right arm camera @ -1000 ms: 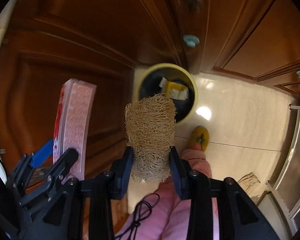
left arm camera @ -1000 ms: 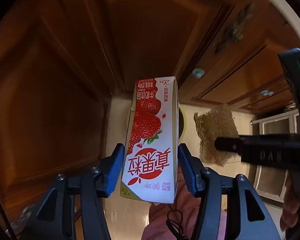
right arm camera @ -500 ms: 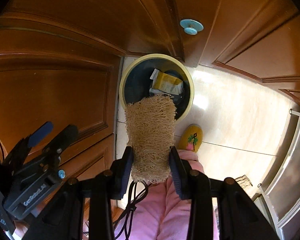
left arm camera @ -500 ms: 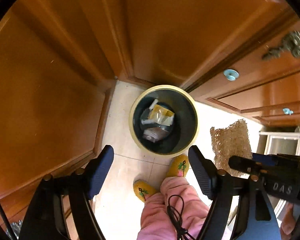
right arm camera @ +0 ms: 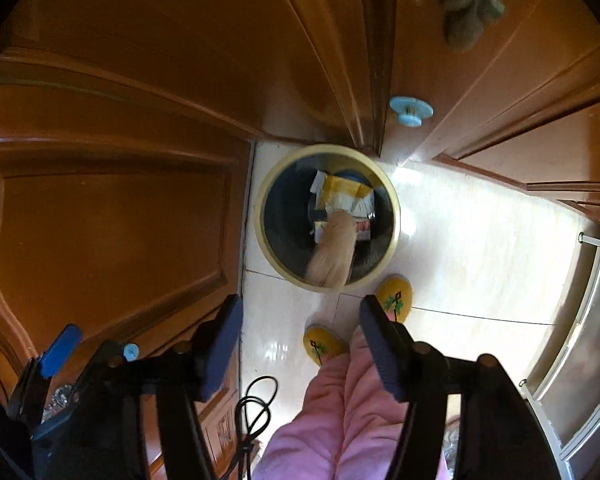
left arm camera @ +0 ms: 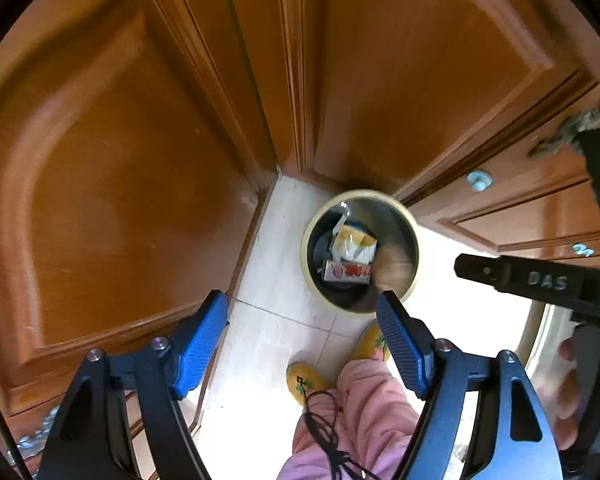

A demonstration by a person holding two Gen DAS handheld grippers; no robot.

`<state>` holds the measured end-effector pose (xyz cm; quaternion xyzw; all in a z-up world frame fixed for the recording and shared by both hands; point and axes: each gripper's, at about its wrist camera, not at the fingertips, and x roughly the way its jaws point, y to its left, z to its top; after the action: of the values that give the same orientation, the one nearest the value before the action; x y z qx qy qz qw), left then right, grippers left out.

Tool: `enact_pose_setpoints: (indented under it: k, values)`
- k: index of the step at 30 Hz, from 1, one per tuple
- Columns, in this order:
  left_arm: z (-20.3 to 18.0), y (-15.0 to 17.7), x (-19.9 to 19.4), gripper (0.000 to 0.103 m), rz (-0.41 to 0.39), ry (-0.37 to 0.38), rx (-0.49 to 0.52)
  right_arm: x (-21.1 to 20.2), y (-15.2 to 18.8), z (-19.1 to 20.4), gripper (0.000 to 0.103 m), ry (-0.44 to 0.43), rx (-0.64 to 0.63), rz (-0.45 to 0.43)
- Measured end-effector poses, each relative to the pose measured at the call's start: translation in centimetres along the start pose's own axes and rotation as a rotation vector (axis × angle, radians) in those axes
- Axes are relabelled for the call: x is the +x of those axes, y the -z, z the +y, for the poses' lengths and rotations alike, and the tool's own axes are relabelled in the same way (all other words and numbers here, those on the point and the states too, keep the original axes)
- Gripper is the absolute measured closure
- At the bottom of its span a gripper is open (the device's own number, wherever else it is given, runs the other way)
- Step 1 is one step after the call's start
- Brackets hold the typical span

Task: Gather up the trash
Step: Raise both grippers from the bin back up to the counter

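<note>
A round trash bin with a pale yellow rim (left arm camera: 305,240) (right arm camera: 396,216) stands on the tiled floor in the corner of the wooden cabinets. Inside it lie the strawberry milk carton (left arm camera: 346,272) (right arm camera: 363,229), a yellow-white wrapper (left arm camera: 354,246) (right arm camera: 346,192), and the tan loofah sponge (right arm camera: 334,250) (left arm camera: 392,266), blurred and falling in. My left gripper (left arm camera: 302,312) is open and empty above the floor, left of the bin. My right gripper (right arm camera: 300,314) is open and empty above the bin's near rim; it also shows in the left wrist view (left arm camera: 500,274).
Brown wooden cabinet doors (left arm camera: 120,180) (right arm camera: 100,220) surround the bin, with a light blue knob (right arm camera: 411,111) (left arm camera: 479,179). The person's pink trousers (right arm camera: 352,400) and yellow slippers (right arm camera: 396,296) (left arm camera: 304,380) stand just before the bin. A metal-framed glass door (right arm camera: 580,340) is at the right.
A second ago the left gripper held the milk carton; it opened and the carton now lies in the bin. The right gripper has just opened and the loofah is dropping into the bin.
</note>
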<state>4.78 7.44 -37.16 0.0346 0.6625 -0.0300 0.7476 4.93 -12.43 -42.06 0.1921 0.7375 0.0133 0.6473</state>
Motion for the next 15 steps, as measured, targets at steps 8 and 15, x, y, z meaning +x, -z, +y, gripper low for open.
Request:
enact_pose_setpoints:
  k: [8,15]
  values:
    - [0.5,-1.1,-6.9,0.024,-0.072,-0.005,0.004,-5.4,2.0,1.5,0.034,-0.039,0.007,-0.068]
    - [1.3,-1.2,-13.0,0.024,-0.109,0.044,0.046,-10.5,4.2,2.5,0.029,-0.082,-0.009,-0.132]
